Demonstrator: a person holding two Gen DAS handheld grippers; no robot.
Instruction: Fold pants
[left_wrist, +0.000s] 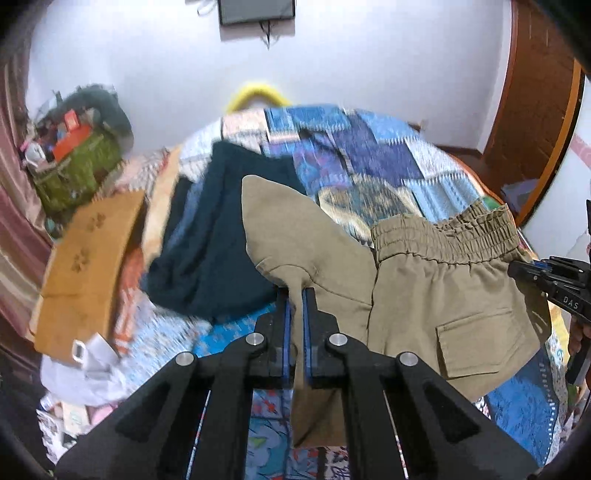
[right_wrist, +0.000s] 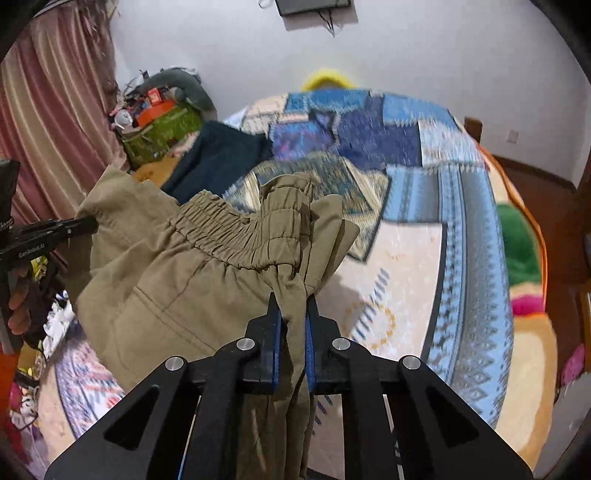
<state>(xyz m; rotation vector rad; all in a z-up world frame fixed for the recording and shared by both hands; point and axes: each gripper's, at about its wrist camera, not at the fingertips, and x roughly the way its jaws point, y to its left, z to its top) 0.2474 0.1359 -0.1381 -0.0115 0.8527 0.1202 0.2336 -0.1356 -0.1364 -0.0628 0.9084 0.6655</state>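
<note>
Olive-khaki pants with an elastic waistband hang in the air above a patchwork bedspread. My left gripper is shut on a fold of the pants' cloth, which runs down between its blue pads. My right gripper is shut on bunched fabric at the other end of the waistband. The pants stretch between the two grippers. A flap pocket faces the left wrist view. Each view shows the other gripper at its edge: the right gripper and the left gripper.
A dark teal garment lies on the bedspread behind the pants. An orange-brown cushion and a green basket of clutter sit at the left. The far half of the bed lies flat and bare. A wooden door stands at right.
</note>
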